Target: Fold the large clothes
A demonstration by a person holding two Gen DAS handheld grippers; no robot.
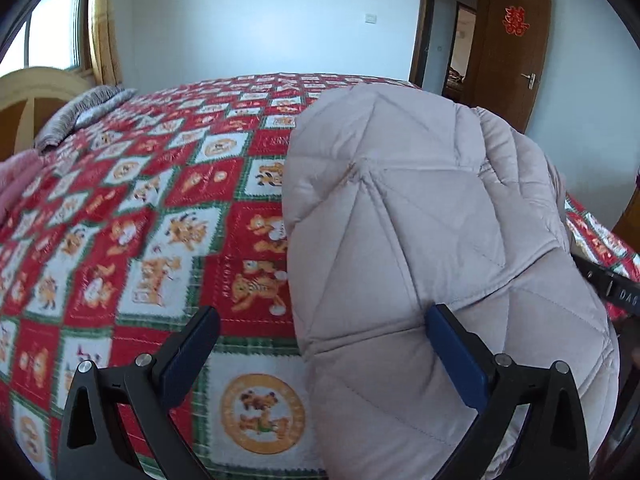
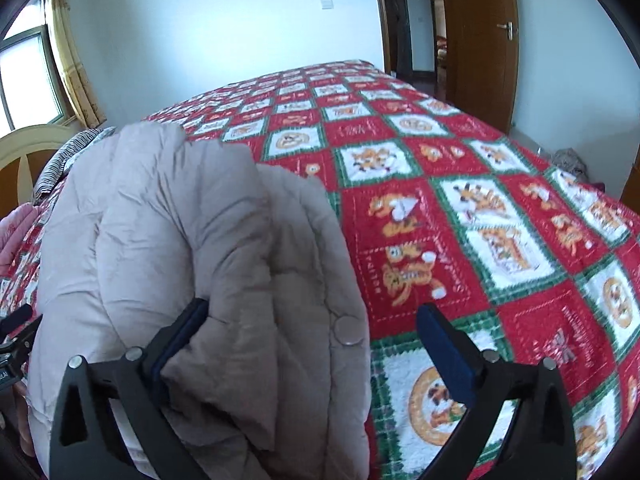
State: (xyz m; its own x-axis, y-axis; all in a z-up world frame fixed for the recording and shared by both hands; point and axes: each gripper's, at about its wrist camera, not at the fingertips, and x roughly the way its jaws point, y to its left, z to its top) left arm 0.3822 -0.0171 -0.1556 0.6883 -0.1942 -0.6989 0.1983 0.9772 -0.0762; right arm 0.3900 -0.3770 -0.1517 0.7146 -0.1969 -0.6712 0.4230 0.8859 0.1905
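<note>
A pale grey quilted padded coat point(image 1: 420, 220) lies folded in a thick bundle on the red, white and green patterned bedspread point(image 1: 160, 208). My left gripper point(image 1: 320, 340) is open; its right finger point(image 1: 456, 356) rests against the coat's near end and its left finger hangs over the bedspread. In the right wrist view the same coat point(image 2: 200, 240) fills the left half, a round snap button point(image 2: 347, 332) showing on its edge. My right gripper point(image 2: 312, 344) is open, its left finger point(image 2: 180, 340) touching the coat and its right finger over the bedspread point(image 2: 480, 200). The right gripper's body point(image 1: 612, 288) pokes out behind the coat.
A cream and wood headboard point(image 1: 28, 96) and striped pillows point(image 1: 80, 108) lie at the far left, with a pink cloth point(image 1: 16, 184) beside them. An open wooden door point(image 1: 508, 52) stands at the back right. A window with curtains point(image 2: 36, 72) is on the left wall.
</note>
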